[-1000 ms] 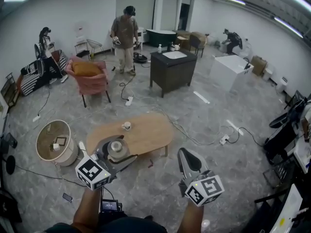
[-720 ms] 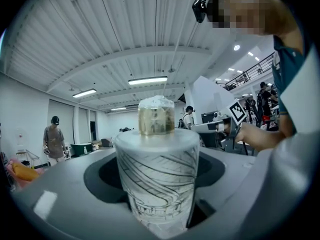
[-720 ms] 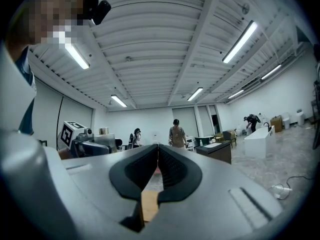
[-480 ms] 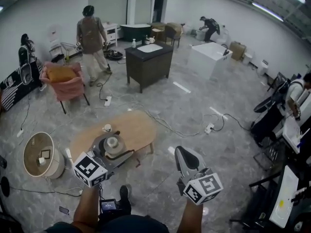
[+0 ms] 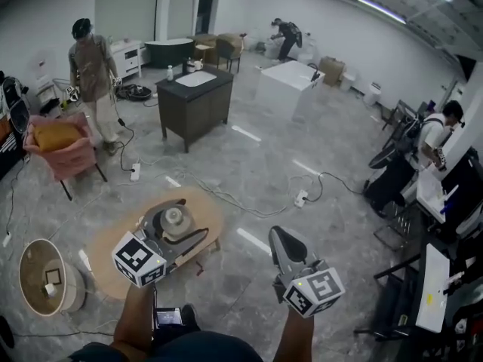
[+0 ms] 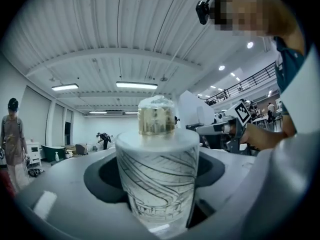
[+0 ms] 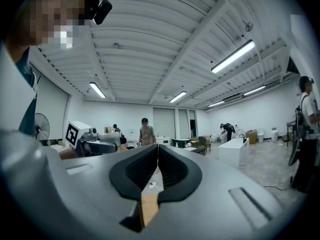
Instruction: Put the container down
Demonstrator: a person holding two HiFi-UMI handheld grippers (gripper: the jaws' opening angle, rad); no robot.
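Observation:
The container (image 5: 175, 221) is a pale cylindrical jar with dark line drawings and a knobbed lid. In the head view it sits upright between the jaws of my left gripper (image 5: 181, 219), above the oval wooden table (image 5: 106, 259). The left gripper view shows the container (image 6: 157, 184) filling the gap of the left gripper (image 6: 157, 176), with the pads pressed on its sides. My right gripper (image 5: 276, 234) hangs over bare floor to the right of the table. In its own view the right gripper (image 7: 158, 153) has its jaws together with nothing between them.
A round white basket table (image 5: 41, 277) stands left of the wooden table. Farther off are a pink armchair (image 5: 60, 145), a dark sink cabinet (image 5: 195, 100), a white block (image 5: 290, 81) and a standing person (image 5: 90, 66). Cables (image 5: 302, 198) cross the floor.
The head view has swung right, so the table and room have slid left. Both grippers moved along with it. The container stays in the left gripper and the right stays shut.

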